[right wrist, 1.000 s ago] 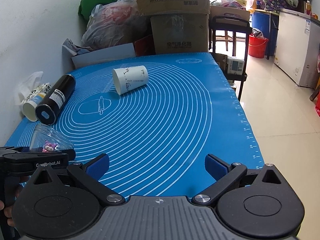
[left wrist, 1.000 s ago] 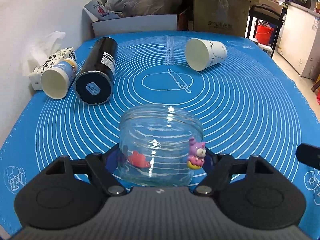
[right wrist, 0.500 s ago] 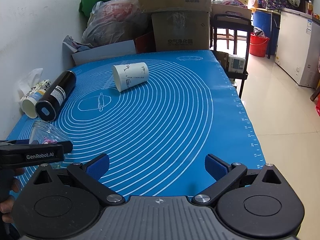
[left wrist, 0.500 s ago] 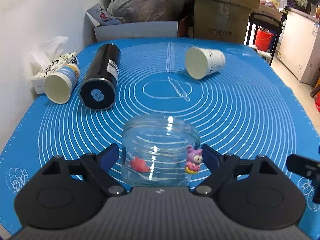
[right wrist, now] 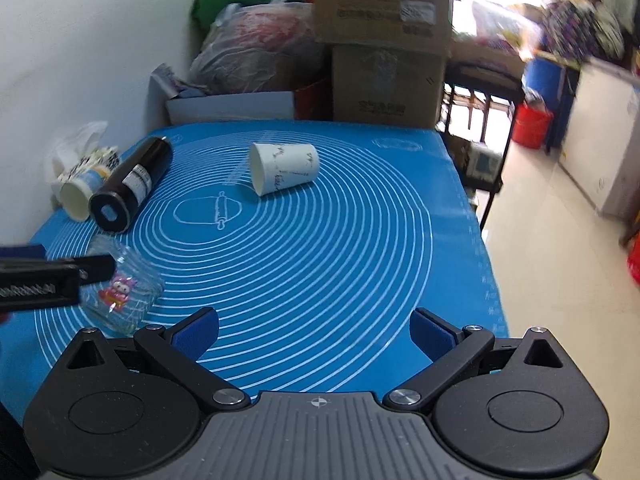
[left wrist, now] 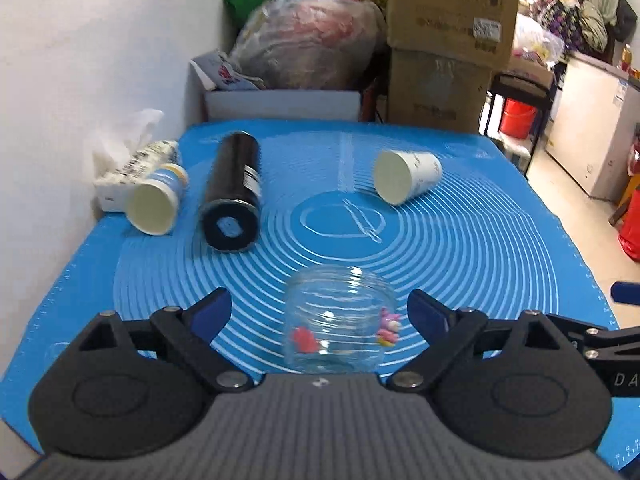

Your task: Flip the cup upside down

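Observation:
A clear glass cup [left wrist: 338, 320] with a red sticker and a purple cartoon sticker stands on the blue mat [left wrist: 460, 248], flat closed end up. My left gripper [left wrist: 320, 312] is open, its fingers wide apart on either side of the cup and not touching it. The cup also shows in the right wrist view [right wrist: 128, 292], partly behind the left gripper's finger. My right gripper [right wrist: 314, 328] is open and empty above the mat's near right part.
A white paper cup [left wrist: 404, 176] lies on its side at the mat's far middle. A black bottle [left wrist: 234, 196] and a blue-white paper cup [left wrist: 158, 200] lie at the left by a tissue pack [left wrist: 132, 160]. Boxes and bags stand behind the table. The table's right edge drops to the floor.
My left gripper has let go of the glass cup, opened wide and pulled back and up. The cup stays standing on the mat. My right gripper has risen a little.

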`<state>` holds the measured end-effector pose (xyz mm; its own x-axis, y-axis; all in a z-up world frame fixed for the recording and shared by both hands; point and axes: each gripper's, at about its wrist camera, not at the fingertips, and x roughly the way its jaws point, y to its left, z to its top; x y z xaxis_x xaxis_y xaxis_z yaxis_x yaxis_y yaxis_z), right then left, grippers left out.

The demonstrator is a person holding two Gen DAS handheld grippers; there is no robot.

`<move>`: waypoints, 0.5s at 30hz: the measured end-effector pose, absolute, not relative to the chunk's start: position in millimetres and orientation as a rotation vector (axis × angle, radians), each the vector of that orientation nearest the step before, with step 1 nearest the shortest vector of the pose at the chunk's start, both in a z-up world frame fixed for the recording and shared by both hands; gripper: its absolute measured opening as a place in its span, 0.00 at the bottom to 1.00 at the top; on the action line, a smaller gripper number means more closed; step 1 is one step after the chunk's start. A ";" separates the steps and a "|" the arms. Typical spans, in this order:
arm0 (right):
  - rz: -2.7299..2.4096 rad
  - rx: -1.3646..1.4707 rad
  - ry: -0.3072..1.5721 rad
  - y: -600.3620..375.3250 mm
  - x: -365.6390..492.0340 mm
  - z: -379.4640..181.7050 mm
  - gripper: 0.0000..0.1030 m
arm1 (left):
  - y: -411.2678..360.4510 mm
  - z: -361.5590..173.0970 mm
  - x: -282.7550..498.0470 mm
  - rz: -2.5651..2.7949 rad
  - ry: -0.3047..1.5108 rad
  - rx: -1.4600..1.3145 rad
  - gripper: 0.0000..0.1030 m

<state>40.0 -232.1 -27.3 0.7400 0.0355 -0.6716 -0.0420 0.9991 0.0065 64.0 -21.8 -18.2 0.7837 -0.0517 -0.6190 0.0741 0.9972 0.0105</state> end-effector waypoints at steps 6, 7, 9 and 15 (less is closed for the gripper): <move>0.100 -0.385 0.711 -187.7 40.8 1.1 1.00 | 9.4 -11.9 50.5 0.022 0.629 0.028 0.96; 0.101 -0.466 0.706 -177.2 42.8 4.3 1.00 | 16.1 -13.4 48.9 0.033 0.630 0.023 0.96; 0.105 -0.676 0.692 -150.1 44.1 8.5 1.00 | 28.8 -16.8 45.9 0.056 0.630 0.008 0.96; 0.121 -1.380 0.552 -79.0 41.9 -12.2 1.00 | 62.4 -30.2 40.5 0.112 0.628 -0.016 0.96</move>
<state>41.9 -79.0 -12.2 0.8676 -0.2347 -0.4383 -0.3963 0.2060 -0.8947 40.5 62.4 -30.2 0.8031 0.0997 -0.5875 -0.1097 0.9938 0.0187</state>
